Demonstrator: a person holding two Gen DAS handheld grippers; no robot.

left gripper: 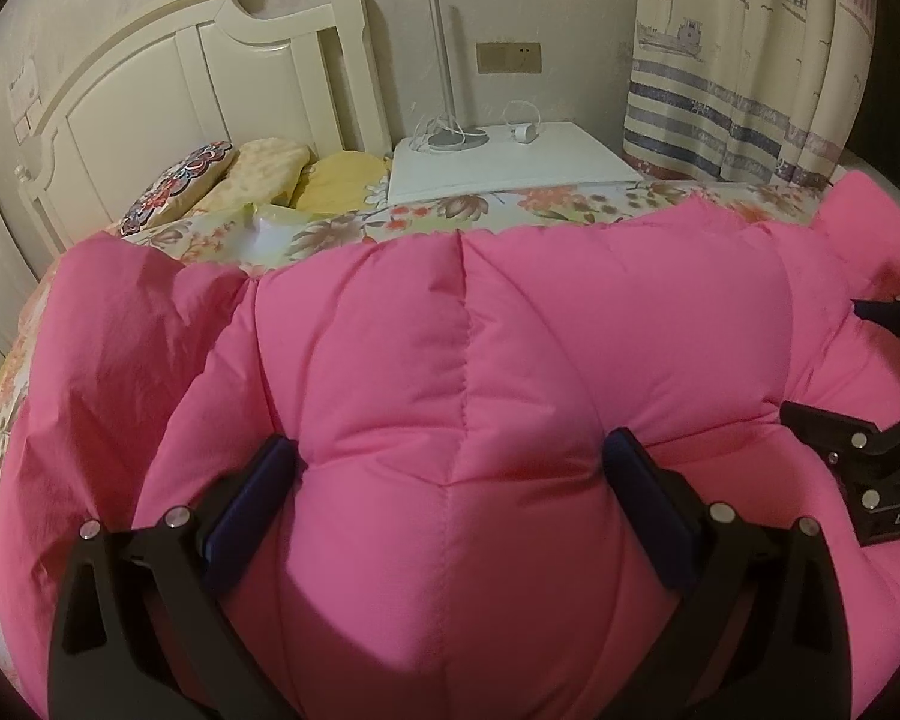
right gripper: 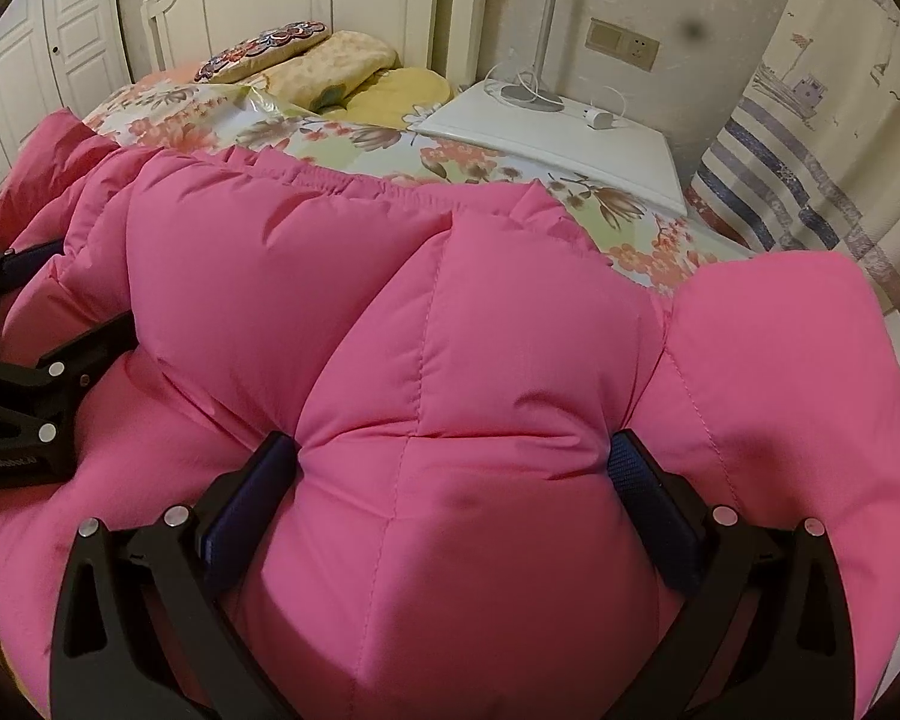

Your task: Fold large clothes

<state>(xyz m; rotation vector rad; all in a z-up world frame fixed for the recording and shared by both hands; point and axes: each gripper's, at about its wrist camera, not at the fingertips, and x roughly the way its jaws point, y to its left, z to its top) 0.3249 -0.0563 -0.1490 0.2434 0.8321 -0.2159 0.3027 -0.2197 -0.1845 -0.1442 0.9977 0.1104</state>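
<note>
Grabbing a puffy thing like this is all about how much you bite, and right now both grippers have a decent mouthful: the left gripper [left gripper: 450, 474] has its fingers [left gripper: 258, 480] clenched on a fat quilted roll of the pink down jacket [left gripper: 510, 324], and the right gripper [right gripper: 453, 474] is doing the same on the neighbouring bulge, fingers [right gripper: 648, 486] dug into the padding on either side. The jacket is lying across the bed [left gripper: 510, 207], spread out ahead of both sets of fingers, with its far gathered edge sitting on the flowery bedspread and a flatter flap of the thin shell off to the left of the left fingers. You can see each gripper poking in at the edge of the other's view, so they're working side by side on the near edge. My guess is the step here is carrying that near edge forward over the rest. Tips: move both together at the same height so the seam between them stays straight, lift enough that the padding clears itself, and don't let go until the edge lands level with the far one. Down is slippery and springy, so it may want to pop back open.
</note>
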